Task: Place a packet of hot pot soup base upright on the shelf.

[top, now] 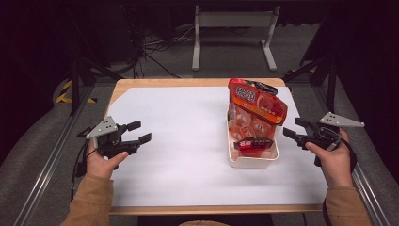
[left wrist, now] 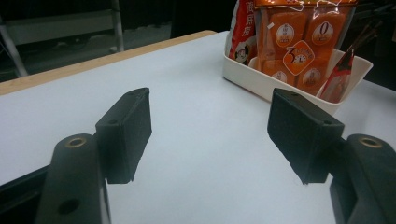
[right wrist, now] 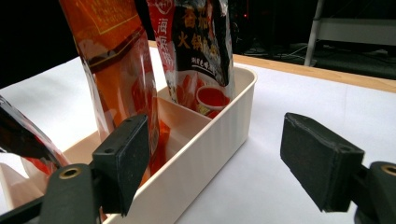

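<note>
White tabletop [top: 179, 155]: both grippers, left [top: 137, 132] and right [top: 294, 128], jaws apart, empty; could tip leaning pouches [top: 256, 101] from bin [top: 251, 162].

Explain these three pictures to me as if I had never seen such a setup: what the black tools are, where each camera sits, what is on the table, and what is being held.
A person sits at a table covered with a white sheet and holds a hand tool in each hand. Each tool ends in two black jaws that pinch things.

The high view looks down from above: the left gripper is on the left, the right gripper on the right.

The other two pictures come from small cameras riding on the tools, looking out between their own jaws.

On the table stands a white bin holding several red and orange food pouches, standing upright or leaning.

Nothing is held: both grippers are open and empty. The right one is close beside the bin, the left one farther off.
</note>
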`<state>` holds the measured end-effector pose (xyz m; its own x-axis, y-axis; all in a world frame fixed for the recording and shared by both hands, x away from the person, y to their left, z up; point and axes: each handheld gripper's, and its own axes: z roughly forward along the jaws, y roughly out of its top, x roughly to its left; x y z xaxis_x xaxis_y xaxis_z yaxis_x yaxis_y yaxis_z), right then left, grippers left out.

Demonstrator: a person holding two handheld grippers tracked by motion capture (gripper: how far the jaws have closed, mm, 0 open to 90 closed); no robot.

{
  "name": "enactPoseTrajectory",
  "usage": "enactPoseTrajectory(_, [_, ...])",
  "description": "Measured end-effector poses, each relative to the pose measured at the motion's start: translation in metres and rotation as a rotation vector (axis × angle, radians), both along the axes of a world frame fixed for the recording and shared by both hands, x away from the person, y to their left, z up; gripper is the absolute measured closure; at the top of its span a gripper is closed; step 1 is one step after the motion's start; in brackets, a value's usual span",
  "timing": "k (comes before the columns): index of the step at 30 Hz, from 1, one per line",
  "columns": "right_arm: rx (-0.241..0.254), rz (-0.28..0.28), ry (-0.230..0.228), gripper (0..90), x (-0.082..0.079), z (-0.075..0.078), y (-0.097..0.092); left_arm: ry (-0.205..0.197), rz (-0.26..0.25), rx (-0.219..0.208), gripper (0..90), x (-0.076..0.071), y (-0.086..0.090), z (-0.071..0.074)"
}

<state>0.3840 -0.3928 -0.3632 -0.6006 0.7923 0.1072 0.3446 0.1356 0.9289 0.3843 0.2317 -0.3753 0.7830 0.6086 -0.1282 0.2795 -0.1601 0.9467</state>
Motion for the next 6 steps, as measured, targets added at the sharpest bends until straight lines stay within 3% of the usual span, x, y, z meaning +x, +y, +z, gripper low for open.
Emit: enactPoseTrajectory(6, [0.007,-0.001,-0.006,24.0,0.0013,0.0004,-0.0002,-0.004,0.01,-0.021,30.8,-0.003,0.0031,0.001])
